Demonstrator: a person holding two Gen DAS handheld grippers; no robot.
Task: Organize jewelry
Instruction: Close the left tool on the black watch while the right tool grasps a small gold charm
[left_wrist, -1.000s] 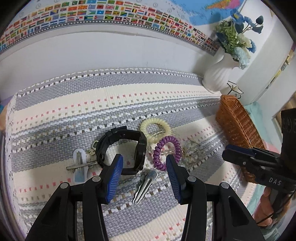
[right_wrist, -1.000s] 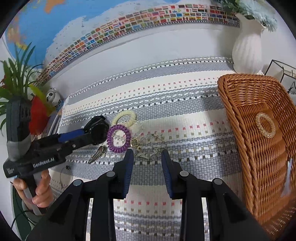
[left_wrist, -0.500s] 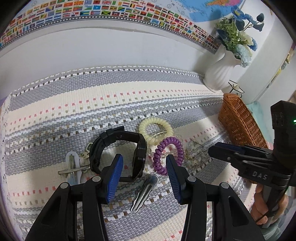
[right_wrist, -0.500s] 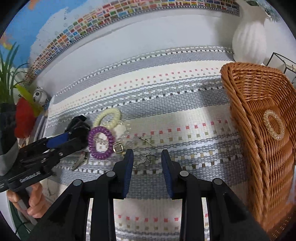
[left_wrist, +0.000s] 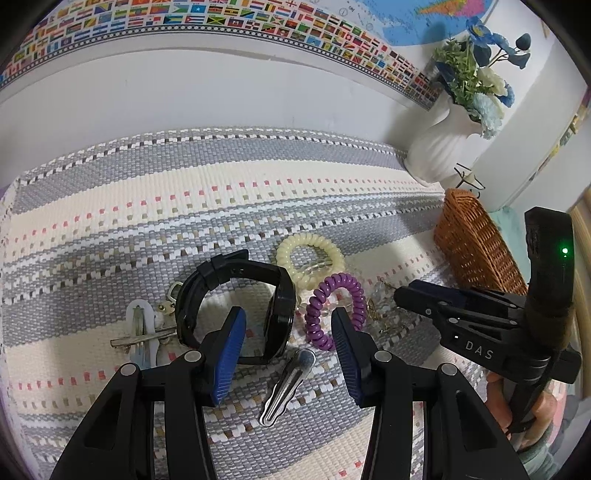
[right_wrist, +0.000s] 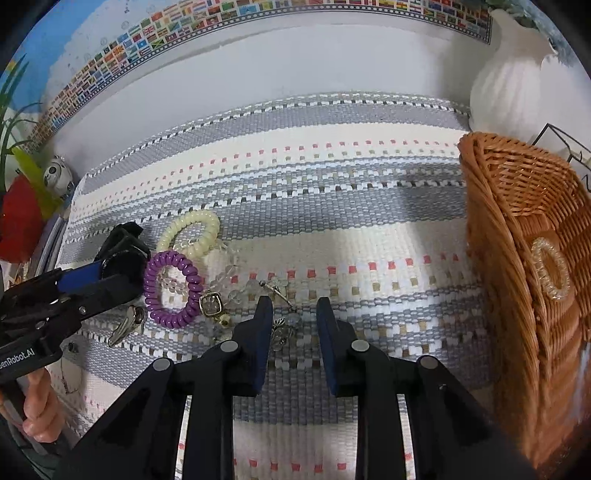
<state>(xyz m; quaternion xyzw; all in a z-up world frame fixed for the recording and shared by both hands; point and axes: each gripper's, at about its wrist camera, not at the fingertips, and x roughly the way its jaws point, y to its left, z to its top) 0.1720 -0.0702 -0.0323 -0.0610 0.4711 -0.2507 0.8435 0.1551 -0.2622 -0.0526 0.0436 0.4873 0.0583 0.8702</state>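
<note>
Lower now over the tangled clear-bead and silver-charm bracelet (right_wrist: 258, 291), right hand-held gripper (right_wrist: 294, 314) closing around it, not yet gripping; left hand-held gripper (left_wrist: 288, 328) half open, empty; likely next for the brown wicker basket (right_wrist: 517, 206).

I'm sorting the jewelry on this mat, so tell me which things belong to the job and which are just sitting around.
For the job:
- purple spiral hair tie
- pale yellow spiral hair tie
- black wristwatch
- silver metal hair clip
- brown wicker basket
- clear spiral hair tie, already inside it

Just lying about:
- white ribbed vase
- blue artificial flowers
</note>
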